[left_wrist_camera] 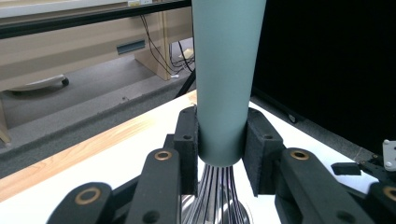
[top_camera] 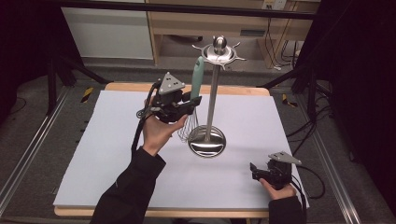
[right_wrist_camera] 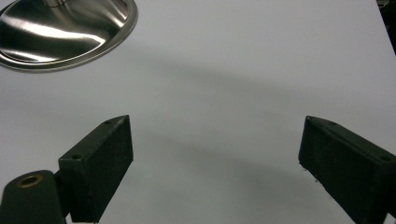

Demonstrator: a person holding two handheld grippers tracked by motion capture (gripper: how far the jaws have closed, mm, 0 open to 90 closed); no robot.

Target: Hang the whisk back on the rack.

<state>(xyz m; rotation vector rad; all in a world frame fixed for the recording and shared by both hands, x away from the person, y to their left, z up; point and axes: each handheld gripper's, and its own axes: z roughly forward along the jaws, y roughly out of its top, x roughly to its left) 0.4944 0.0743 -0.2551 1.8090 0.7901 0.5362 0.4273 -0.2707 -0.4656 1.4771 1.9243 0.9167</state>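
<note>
Teal-handled wire whisk [top_camera: 195, 95], approx. upright

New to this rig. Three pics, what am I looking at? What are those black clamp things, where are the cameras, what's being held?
No robot arm here: a person holds a two-jaw hand gripper in each hand. The high view looks down on the table from the person's side. The other two come from cameras riding on each gripper, looking along its black jaws.

On the white surface stands a steel utensil stand, with a round base and hooks on top.

The left gripper is shut on the teal handle of a whisk, upright beside the stand's pole, wires hanging below. The right gripper rests near the table's front right, jaws open, nothing between them.
</note>
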